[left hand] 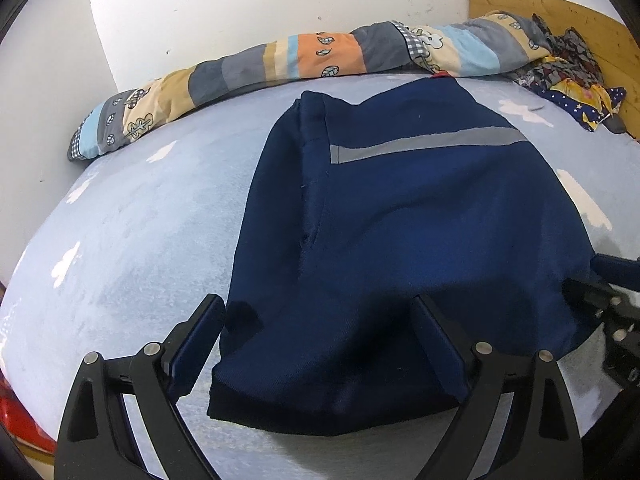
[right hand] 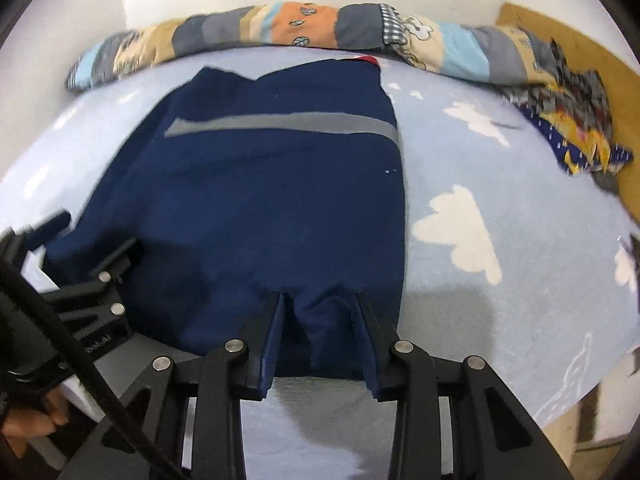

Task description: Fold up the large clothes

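My left gripper stands with fingers wide apart at the bottom of the left view. One finger is over the bedsheet, the other over the garment; neither pad presses cloth. My right gripper, bottom centre of the right view, has fingers set narrowly apart with the garment's near hem bunched between them. Whether the pads actually pinch it I cannot tell.

The garment, navy with a grey stripe, lies folded and flat at the centre of both views, on the pale blue cloud-print sheet. A patchwork quilt is rolled along the wall across the top. Crumpled patterned cloth sits upper right against a wooden headboard.
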Demonstrator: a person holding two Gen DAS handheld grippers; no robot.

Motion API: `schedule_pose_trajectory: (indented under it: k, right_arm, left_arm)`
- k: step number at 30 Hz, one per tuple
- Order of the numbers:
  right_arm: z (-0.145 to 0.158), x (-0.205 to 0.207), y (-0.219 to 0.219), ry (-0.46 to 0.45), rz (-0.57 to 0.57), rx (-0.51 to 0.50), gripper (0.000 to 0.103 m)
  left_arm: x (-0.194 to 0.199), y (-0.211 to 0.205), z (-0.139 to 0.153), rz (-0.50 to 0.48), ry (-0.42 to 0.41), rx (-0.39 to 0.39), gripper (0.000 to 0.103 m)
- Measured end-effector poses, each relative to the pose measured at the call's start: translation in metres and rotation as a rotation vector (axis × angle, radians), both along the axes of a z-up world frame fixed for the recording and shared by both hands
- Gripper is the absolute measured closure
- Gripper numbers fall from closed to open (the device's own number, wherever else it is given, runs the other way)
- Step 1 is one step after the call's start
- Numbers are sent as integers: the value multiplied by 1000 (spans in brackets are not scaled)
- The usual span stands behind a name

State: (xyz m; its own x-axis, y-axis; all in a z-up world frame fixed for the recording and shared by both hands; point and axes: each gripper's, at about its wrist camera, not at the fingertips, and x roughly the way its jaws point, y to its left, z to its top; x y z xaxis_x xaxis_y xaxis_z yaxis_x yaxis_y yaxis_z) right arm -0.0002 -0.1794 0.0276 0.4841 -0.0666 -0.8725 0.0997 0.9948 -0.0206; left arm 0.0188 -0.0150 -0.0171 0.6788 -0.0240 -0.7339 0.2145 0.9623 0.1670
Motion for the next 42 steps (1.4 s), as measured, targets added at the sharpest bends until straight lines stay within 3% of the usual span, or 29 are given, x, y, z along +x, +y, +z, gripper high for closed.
schedule_pose_trajectory:
  k: [11, 42]
  right_arm:
    - [-16, 4, 9, 7, 25, -75, 59]
    - [-14, 2, 9, -13, 27, -59, 53]
  left_arm:
    - [2, 2, -6, -2, -14, 22, 2]
    - [3, 2, -7, 50, -24, 4, 0]
